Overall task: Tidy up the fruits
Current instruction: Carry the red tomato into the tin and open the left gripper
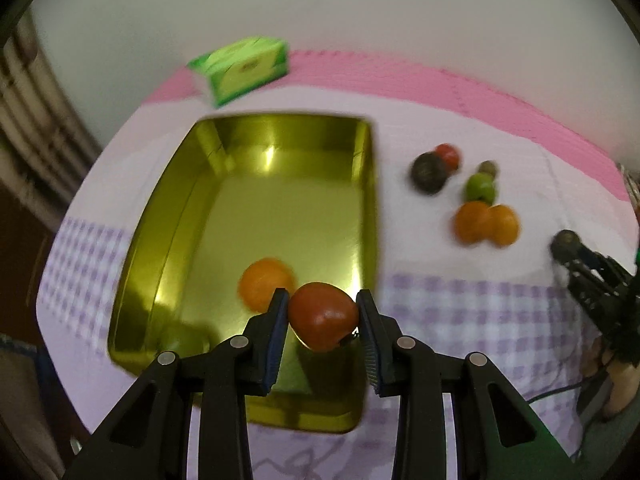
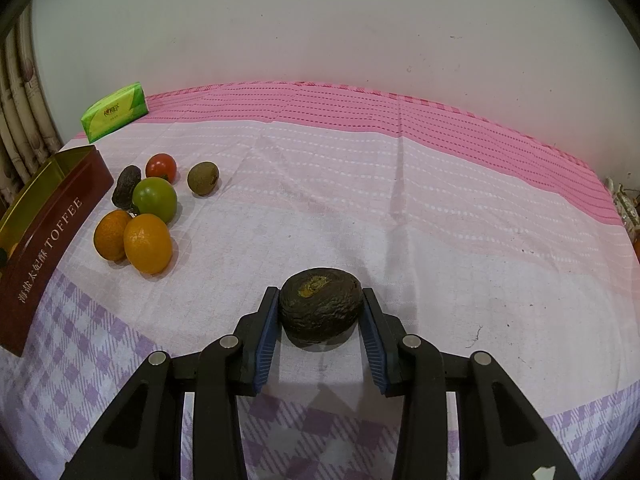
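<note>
My left gripper (image 1: 322, 300) is shut on a red tomato (image 1: 323, 315) and holds it above the near end of the gold tin (image 1: 168, 248). One orange (image 1: 264, 288) lies inside the tin. My right gripper (image 2: 320, 300) is shut on a dark wrinkled avocado (image 2: 320, 305), low over the tablecloth. The same gripper (image 1: 568, 246) appears at the right edge of the left wrist view. Loose fruit lies to the right of the tin: two oranges (image 2: 134, 242), a green tomato (image 2: 155, 199), a red tomato (image 2: 161, 167), a kiwi (image 2: 203, 178) and another dark avocado (image 2: 126, 185).
The tin (image 2: 48, 220) has a dark red outer wall printed TOFFEE. A green tissue pack (image 2: 114, 116) stands at the back left by the wall. Curtains (image 2: 18, 112) hang at the left. A pink and lilac checked cloth (image 2: 360, 200) covers the table.
</note>
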Demonstrator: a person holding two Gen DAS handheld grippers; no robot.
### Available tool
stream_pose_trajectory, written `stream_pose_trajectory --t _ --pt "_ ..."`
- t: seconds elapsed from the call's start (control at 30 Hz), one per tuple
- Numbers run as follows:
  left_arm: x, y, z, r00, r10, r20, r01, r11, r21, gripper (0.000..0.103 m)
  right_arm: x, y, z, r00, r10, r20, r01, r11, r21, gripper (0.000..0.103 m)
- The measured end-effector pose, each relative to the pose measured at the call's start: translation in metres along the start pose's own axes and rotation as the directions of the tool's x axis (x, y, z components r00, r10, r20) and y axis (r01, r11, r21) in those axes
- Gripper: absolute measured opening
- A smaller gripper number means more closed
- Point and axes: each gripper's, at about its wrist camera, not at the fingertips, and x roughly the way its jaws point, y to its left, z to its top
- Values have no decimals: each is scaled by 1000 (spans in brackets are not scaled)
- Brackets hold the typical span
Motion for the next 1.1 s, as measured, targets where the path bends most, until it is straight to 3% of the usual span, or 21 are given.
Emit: stream_pose_trajectory --t 0.33,0.6,1.1 --pt "13 34 -16 998 34 -47 -37 998 -51 35 2 3 1 1000 -10 -1 10 1000 -9 37" --pt "32 36 -17 992 93 -81 -94 996 -10 35 2 4 1 1000 -16 0 16 1000 -15 37" --pt "42 38 -17 989 113 -97 -112 994 18 36 3 4 2 1000 -22 0 22 1000 -22 37"
